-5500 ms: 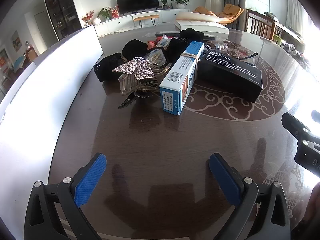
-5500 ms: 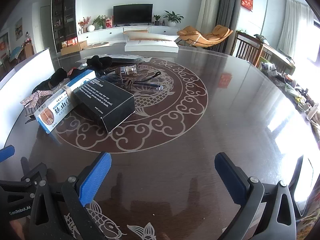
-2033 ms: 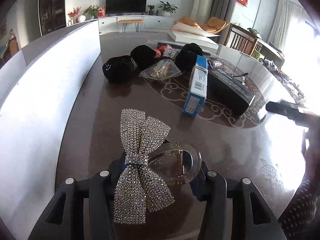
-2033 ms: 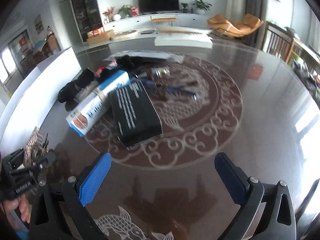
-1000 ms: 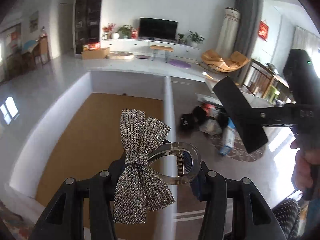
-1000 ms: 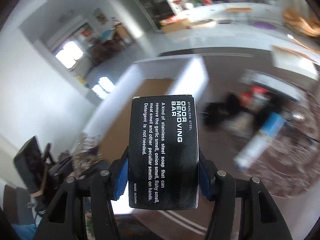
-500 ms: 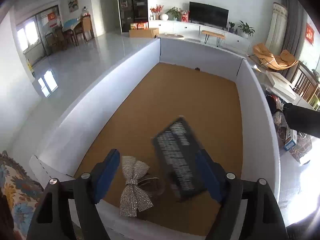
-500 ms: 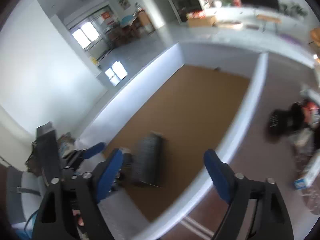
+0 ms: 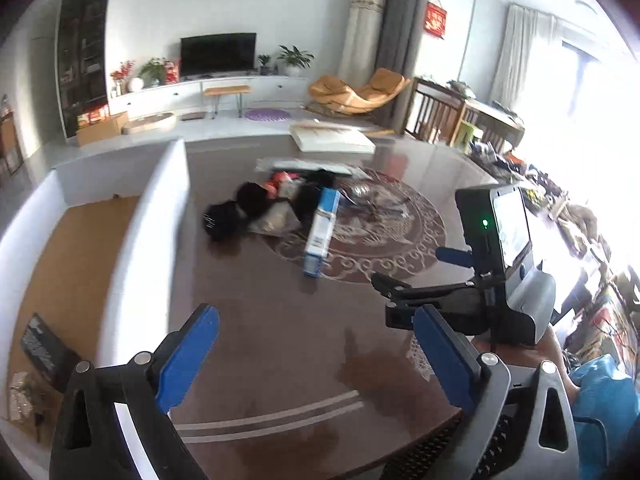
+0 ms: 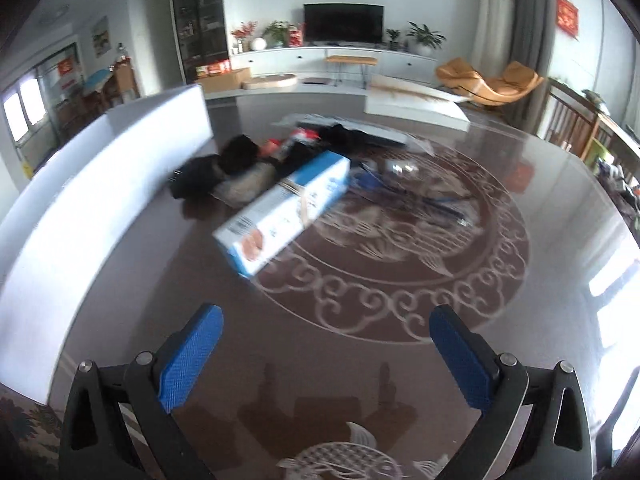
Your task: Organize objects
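Observation:
My left gripper [image 9: 316, 354] is open and empty above the table's near edge. My right gripper [image 10: 326, 354] is open and empty over the dark table [image 10: 360, 360]; its body also shows in the left wrist view [image 9: 500, 272]. A white-walled box with a brown floor [image 9: 60, 264] stands at the left. Inside it lie the black box [image 9: 46, 346] and the rhinestone bow clip [image 9: 22, 398]. A blue and white carton [image 10: 284, 210] [image 9: 322, 230] lies on the table, with black pouches [image 10: 224, 166] and small bags behind it.
The box's white wall [image 10: 100, 196] runs along the table's left side. Glasses and thin items [image 10: 408, 192] lie on the round pattern. A flat white box [image 10: 416, 110] sits at the table's far edge. Clutter [image 9: 560, 208] lines the right.
Both grippers let go of the bow clip and the black box inside the white-walled box, then swung right, back over the table. Both now stand open and empty.

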`<state>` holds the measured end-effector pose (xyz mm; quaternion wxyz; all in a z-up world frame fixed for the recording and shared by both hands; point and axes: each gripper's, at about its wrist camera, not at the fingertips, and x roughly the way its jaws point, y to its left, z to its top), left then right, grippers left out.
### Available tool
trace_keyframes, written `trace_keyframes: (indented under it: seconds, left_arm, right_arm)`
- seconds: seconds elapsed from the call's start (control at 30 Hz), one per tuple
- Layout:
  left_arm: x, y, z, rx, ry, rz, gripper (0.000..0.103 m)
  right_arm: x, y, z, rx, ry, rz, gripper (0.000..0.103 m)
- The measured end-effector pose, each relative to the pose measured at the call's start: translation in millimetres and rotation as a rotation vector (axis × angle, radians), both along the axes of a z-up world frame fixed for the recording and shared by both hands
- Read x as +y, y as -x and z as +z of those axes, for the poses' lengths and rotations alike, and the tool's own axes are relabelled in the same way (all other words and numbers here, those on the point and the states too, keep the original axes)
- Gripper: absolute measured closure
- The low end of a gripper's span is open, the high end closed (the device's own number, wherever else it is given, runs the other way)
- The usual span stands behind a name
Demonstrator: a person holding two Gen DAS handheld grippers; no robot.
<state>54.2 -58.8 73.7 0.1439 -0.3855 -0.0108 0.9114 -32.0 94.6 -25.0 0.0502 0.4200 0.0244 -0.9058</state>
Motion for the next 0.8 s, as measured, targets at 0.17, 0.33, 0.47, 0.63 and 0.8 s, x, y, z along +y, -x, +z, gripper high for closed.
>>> trace_keyframes:
  seconds: [0.17,0.33,0.47,0.63,0.8]
  left_arm:
    - [45.3,30.4,-69.2,-0.115,0.041,-0.003,0.004]
    - [50.3,64.3,-104.7,-0.142,0.075,0.022,0.004]
    - [42.0,82.0,-112.5,-0.132,0.088,0.036,0.004]
    - [42.1,93.6,-115.9,-0.126,0.123,0.057,0.004]
    - [47.9,101.6,-120.9,-0.136,0.165,0.055,0.000]
  right_arm:
    - [43.3,-5.9,-17.9,-0.033,-0.023,-0.100,0.000]
    - [50.8,-10.7,-25.4,-0.027,-0.023,-0.120,0.000]
    - [56.0,-11.4,-30.0,-0.036,-0.022,-0.142,0.000]
    - [65.0,-8.2,-38.6,-0.062,-0.002,-0.175,0.000]
    - [62.8,-7.1,-41.4,-0.077,-0.012,-0.173,0.000]
